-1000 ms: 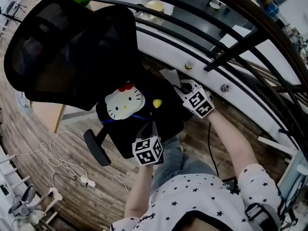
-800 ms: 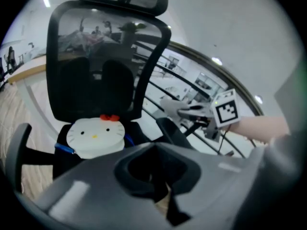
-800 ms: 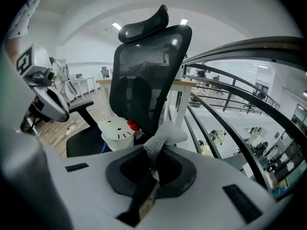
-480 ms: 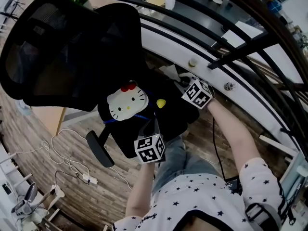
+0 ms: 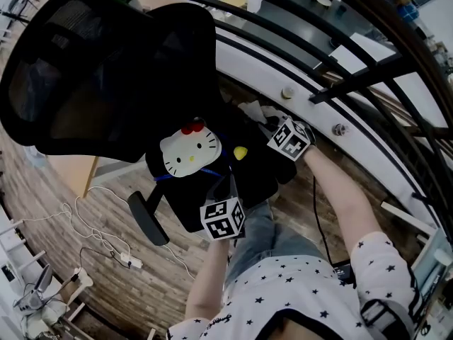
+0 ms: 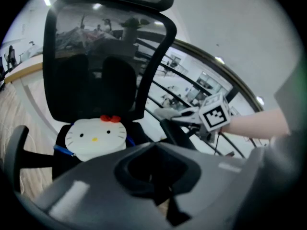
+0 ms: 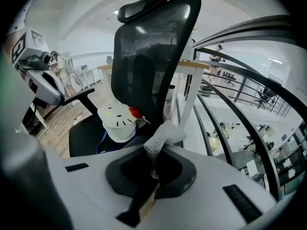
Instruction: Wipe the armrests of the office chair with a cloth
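Closest in, the person's left gripper (image 6: 156, 195) hangs over the front edge of the office chair's seat (image 5: 244, 172). Its jaws are drawn together with nothing between them, and it faces the backrest. Just beyond it on the seat, a white cat-face cushion (image 5: 190, 154) with a red bow leans against the foot of the black mesh backrest (image 5: 106, 69).

To the right, the right arm reaches forward, and the right gripper (image 7: 152, 174) is clamped on a white cloth (image 7: 165, 137). A bunched fold of the cloth stands up out of the closed jaws. In the left gripper view the cloth lies on top of the chair's right armrest (image 6: 173, 132), the one beside the railing, with the gripper's marker cube just behind it. In the head view the cloth shows as a pale patch at the railing-side edge of the seat, just ahead of that cube.

The opposite armrest (image 5: 147, 219) juts out bare on the chair's far side, well apart from both grippers. Under it, a thin white cable (image 5: 92, 225) trails across the wooden plank floor (image 5: 113, 289).

Beyond the chair, the dark bars of a curved railing (image 5: 340, 83) sweep past.
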A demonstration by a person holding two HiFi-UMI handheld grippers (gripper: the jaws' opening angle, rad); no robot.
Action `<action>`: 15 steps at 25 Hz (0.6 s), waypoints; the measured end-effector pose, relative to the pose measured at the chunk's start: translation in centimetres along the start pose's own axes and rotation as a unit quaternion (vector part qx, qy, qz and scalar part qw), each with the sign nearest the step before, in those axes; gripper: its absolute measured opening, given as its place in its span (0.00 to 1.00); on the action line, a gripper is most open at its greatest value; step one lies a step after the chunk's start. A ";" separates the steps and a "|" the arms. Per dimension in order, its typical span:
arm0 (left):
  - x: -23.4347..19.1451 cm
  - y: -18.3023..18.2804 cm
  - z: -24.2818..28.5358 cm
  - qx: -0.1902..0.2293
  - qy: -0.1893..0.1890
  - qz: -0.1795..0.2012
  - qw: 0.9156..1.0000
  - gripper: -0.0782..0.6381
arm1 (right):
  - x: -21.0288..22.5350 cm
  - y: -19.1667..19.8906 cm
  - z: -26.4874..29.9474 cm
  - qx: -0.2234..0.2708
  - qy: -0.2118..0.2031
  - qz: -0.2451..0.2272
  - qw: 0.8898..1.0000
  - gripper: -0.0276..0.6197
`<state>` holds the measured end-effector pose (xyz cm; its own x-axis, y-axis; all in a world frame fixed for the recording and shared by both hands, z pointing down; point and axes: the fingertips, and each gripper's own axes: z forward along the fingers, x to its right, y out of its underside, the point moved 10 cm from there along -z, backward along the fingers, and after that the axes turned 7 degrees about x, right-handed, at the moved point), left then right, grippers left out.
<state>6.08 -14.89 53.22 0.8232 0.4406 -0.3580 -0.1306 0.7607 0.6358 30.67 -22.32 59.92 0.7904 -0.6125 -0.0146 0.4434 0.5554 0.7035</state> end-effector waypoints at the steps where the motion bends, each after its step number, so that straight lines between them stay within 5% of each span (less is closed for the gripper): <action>1: -0.1 0.0 0.0 0.000 -0.001 -0.002 1.000 0.12 | -0.1 0.0 0.1 -0.002 0.000 -0.002 1.000 0.09; 15: 1.1 0.1 0.4 -0.006 0.013 0.002 1.000 0.12 | -0.3 0.4 0.1 0.003 0.003 0.029 1.000 0.09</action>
<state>7.20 -14.55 53.18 0.8076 0.4561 -0.3738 -0.1406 0.7645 0.6291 30.57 -21.99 60.29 0.8177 -0.5752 0.0216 0.3938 0.5864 0.7079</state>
